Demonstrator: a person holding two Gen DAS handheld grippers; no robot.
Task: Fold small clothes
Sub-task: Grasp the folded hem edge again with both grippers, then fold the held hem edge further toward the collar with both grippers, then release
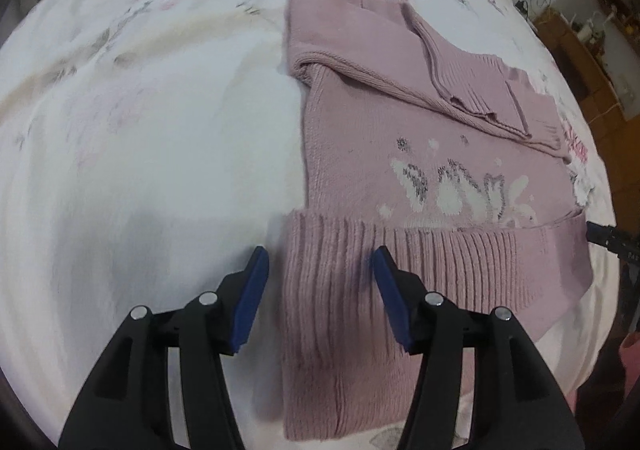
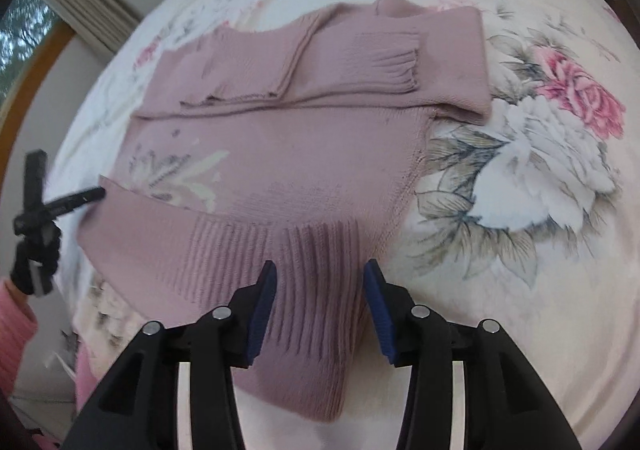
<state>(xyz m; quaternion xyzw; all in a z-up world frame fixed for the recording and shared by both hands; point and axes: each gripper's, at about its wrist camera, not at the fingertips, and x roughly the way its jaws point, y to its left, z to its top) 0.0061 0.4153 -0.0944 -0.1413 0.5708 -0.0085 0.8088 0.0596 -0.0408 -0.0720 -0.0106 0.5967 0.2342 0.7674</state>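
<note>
The left gripper (image 1: 320, 270) stands wide apart astride the ribbed hem (image 1: 360, 262) of a pink sweater (image 1: 360, 178); the right gripper (image 2: 320, 282) gapes over the hem's other corner. Neither has pinched yet. I judge the bottom fold is beginning: both must clamp the hem and carry it toward the sleeves (image 2: 360, 58), already crossed over the chest. The sweater lies flat on the floral bedsheet (image 1: 140, 110).

L gripper (image 1: 320, 262) agape over sweater (image 1: 400, 178) hem
</note>
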